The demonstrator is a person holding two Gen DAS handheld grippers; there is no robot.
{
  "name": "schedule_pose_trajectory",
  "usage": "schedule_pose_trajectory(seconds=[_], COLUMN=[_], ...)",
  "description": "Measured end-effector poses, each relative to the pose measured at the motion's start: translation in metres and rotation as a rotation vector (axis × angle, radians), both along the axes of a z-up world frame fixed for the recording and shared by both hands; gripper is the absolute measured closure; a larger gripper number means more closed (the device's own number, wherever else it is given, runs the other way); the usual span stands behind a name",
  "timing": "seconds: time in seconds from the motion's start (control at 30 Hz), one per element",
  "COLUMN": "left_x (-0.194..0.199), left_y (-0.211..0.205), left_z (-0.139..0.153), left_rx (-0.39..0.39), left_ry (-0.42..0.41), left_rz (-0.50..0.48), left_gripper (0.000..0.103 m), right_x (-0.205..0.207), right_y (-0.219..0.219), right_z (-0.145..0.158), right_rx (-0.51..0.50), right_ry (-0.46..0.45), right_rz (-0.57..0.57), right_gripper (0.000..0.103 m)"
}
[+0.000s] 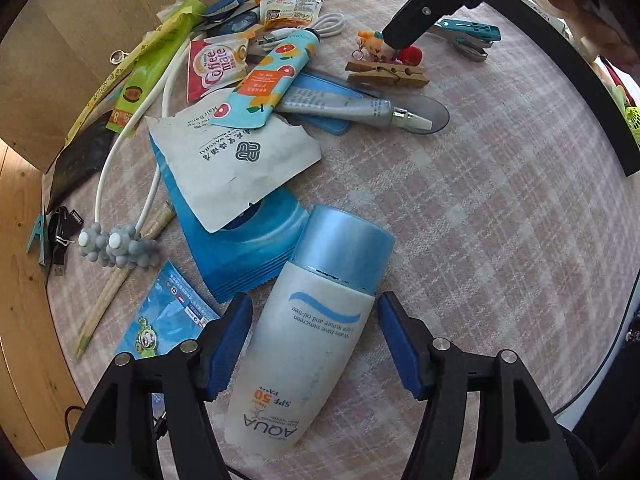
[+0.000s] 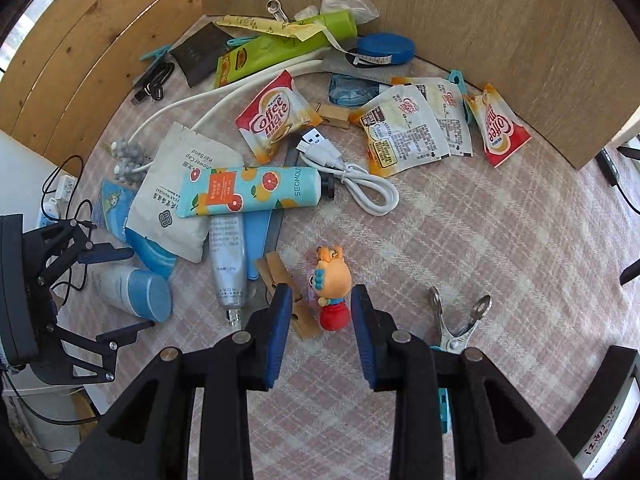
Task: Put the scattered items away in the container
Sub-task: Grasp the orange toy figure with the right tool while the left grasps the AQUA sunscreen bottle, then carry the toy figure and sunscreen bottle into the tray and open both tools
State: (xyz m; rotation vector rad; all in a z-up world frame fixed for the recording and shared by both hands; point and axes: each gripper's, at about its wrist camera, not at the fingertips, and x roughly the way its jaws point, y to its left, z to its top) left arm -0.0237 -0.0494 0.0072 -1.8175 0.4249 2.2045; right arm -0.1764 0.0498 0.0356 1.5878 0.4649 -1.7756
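Observation:
My left gripper (image 1: 314, 312) is open, its blue pads on either side of a white AQUA sunscreen bottle (image 1: 308, 340) with a blue cap, lying on the checked cloth. The bottle also shows in the right wrist view (image 2: 132, 290) with the left gripper (image 2: 116, 292) around it. My right gripper (image 2: 320, 300) is open, its pads either side of a small orange and red toy figure keychain (image 2: 332, 288). In the left wrist view the right gripper (image 1: 400, 38) stands over the toy (image 1: 374, 46).
Wooden clothespins (image 2: 284, 284) lie left of the toy, a metal clip (image 2: 460, 320) right of it. Farther off lie a fruit-print tube (image 2: 248, 196), silver tube (image 2: 228, 264), white USB cable (image 2: 352, 176), Coffee mate sachets (image 2: 276, 116), a green tube (image 2: 280, 44). Wooden walls (image 2: 440, 12) stand behind.

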Motion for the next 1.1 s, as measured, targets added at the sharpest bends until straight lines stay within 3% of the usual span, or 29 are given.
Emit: schedule_pose_trajectory(seconds=[0.07,0.17,0.37,0.5,0.83,1.1], left_x=[0.0,0.0,0.003,0.007,0.018,0.001], left_y=[0.0,0.0,0.001,0.0,0.002,0.036], left_z=[0.001,0.002,0.003,0.004,0.032,0.072], left_rx=[0.031,0.058,0.074,0.096,0.172,0.179], left_ry=[0.0,0.004,0.021,0.029,0.076,0.16], left_rz=[0.018,0.053,0.122,0.179,0.243,0.19], left_gripper=[0.052,0.058,0.058,0.058,0.059,0.06], right_x=[-0.004,-0.008,-0.008,-0.009,-0.011,-0.001], right_y=[-0.001,-0.001,-0.007,-0.003,0.038,0.091], right_z=[-0.004,-0.007,-0.02,-0.019,0.031,0.071], right_rx=[0.003,0.003,0.042,0.024,-0.099,-0.18], right_ry=[-0.01,-0.018,-0.022,-0.023,0.006,0.051], right_rz=[-0.009,-0.013,-0.001,-0.02,-0.105,-0.191], right_gripper=[0.073,0.073,0.073,0.081,0.081,0.081])
